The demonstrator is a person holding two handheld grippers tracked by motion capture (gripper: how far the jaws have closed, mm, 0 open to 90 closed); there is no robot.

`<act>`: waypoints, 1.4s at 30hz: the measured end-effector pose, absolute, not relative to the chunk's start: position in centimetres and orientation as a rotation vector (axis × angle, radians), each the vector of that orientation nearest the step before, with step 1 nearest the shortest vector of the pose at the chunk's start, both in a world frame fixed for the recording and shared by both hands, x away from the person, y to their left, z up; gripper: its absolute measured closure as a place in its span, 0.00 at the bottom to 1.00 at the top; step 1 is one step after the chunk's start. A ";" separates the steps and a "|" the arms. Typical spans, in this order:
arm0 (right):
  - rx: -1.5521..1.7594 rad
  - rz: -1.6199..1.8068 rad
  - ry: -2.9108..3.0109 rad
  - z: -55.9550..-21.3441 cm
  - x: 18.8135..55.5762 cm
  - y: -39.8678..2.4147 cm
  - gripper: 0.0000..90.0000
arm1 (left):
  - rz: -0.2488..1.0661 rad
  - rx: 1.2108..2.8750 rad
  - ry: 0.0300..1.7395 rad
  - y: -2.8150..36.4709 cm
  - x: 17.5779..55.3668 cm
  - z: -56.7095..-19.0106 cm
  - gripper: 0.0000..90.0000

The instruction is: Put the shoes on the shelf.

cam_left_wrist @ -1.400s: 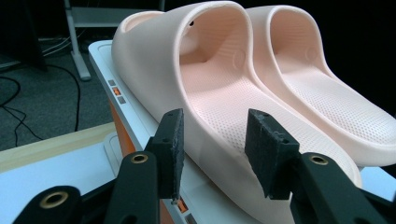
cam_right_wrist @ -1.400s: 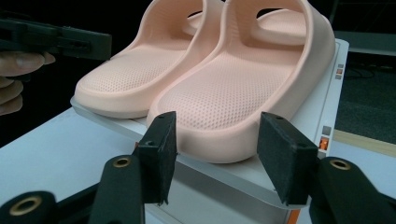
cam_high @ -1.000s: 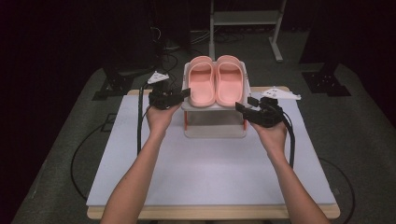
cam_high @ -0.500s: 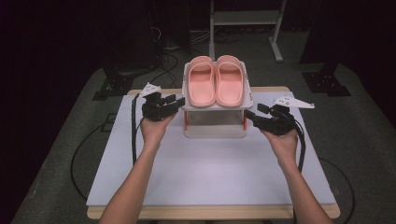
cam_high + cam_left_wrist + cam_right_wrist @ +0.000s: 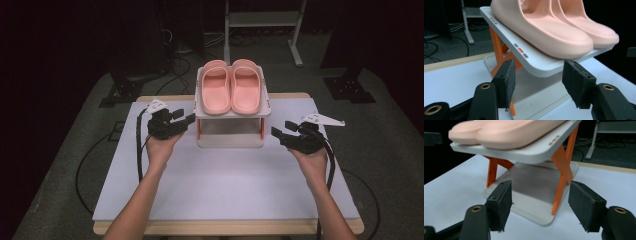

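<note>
Two tools hover over the white counter, each just beside the small rack: the left tool and right tool have just been opening, nothing between their pads. Farther back, pink slippers lie on the rack's top shelf.

slippers: heels and tops cut off by the top edge in the right gripper view | shoe rack: far end cut off in the left gripper view, printed marks on its shelf edge too small to read | forearms: cut off at the near edge in the high view
</note>
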State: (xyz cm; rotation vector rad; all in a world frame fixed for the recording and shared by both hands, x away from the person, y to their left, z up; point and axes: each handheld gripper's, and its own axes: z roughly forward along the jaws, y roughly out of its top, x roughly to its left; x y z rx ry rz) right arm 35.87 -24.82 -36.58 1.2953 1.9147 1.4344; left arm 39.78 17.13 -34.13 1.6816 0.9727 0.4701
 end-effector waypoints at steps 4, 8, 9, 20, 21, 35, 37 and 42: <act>1.300 1.420 1.930 -37.5 35.6 -25.1 0.38 | 0.468 1.691 0.965 17.3 39.4 -34.7 0.48; 1.307 1.421 1.937 -38.2 35.3 -25.6 0.38 | 0.476 1.697 0.955 17.5 39.1 -35.3 0.44; 1.310 1.421 1.936 -38.4 35.2 -25.7 0.37 | 0.474 1.698 0.958 17.5 39.0 -35.4 0.44; 1.349 1.399 1.926 -40.0 34.6 -26.9 0.36 | 0.473 1.687 0.983 18.1 38.2 -37.4 0.38; 1.353 1.395 1.929 -40.2 34.5 -27.0 0.36 | 0.475 1.692 0.984 18.2 38.1 -37.6 0.37; 1.393 1.379 1.933 -42.3 33.2 -28.1 0.34 | 0.463 1.701 0.992 19.1 36.5 -39.6 0.31; 1.400 1.375 1.940 -42.5 33.0 -28.3 0.34 | 0.468 1.704 0.991 19.2 36.3 -39.8 0.30; 1.401 1.382 1.946 -43.0 32.4 -28.4 0.34 | 0.464 1.705 0.992 19.4 35.9 -40.5 0.30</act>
